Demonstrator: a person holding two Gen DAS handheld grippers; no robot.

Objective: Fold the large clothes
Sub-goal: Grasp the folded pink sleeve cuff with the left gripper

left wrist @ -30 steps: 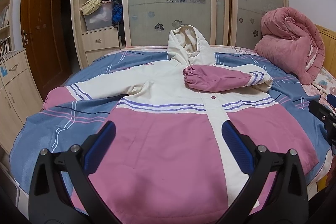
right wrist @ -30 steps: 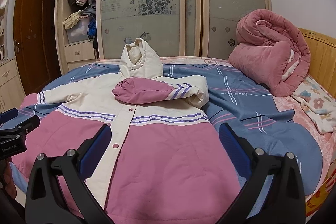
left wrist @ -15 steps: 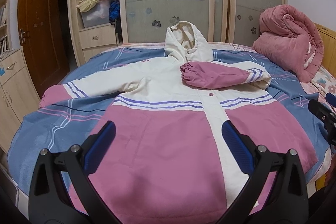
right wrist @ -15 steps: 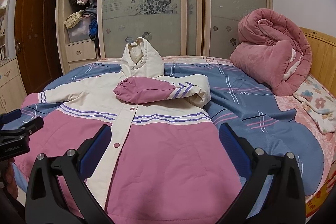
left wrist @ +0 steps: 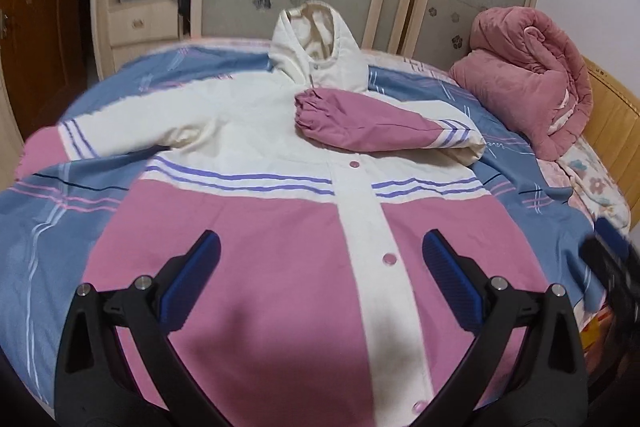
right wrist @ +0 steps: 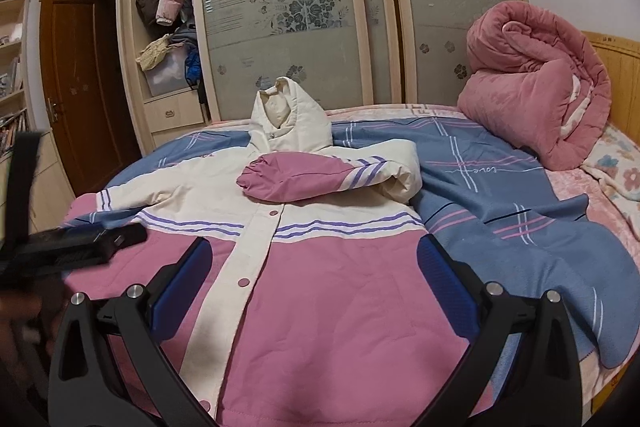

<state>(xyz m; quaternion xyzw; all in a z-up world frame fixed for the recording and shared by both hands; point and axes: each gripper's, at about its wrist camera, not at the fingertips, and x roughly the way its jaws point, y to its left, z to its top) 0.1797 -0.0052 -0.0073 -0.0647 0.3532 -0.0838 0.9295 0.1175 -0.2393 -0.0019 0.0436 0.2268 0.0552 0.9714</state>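
Note:
A pink and cream hooded jacket point(left wrist: 280, 235) lies face up on the bed, hood toward the wardrobe. Its right sleeve point(left wrist: 372, 125) is folded across the chest; its left sleeve point(left wrist: 120, 131) is stretched out to the left. My left gripper point(left wrist: 320, 267) is open and empty, hovering over the jacket's lower pink part. My right gripper point(right wrist: 312, 275) is open and empty above the jacket point(right wrist: 320, 287) near its lower right side. The folded sleeve point(right wrist: 312, 179) shows in the right wrist view too. The left gripper's body point(right wrist: 72, 243) shows at the left edge there.
The bed has a blue plaid sheet point(right wrist: 500, 211). A rolled pink quilt point(right wrist: 536, 99) lies at the far right by the wooden headboard point(right wrist: 620, 83). A wardrobe with sliding glass doors point(right wrist: 300, 19) stands behind the bed. A wooden door point(right wrist: 76, 87) is at the left.
My left gripper has moved forward and tilted down over the jacket, so the jacket looks closer. My right gripper has shifted slightly. The jacket has not moved.

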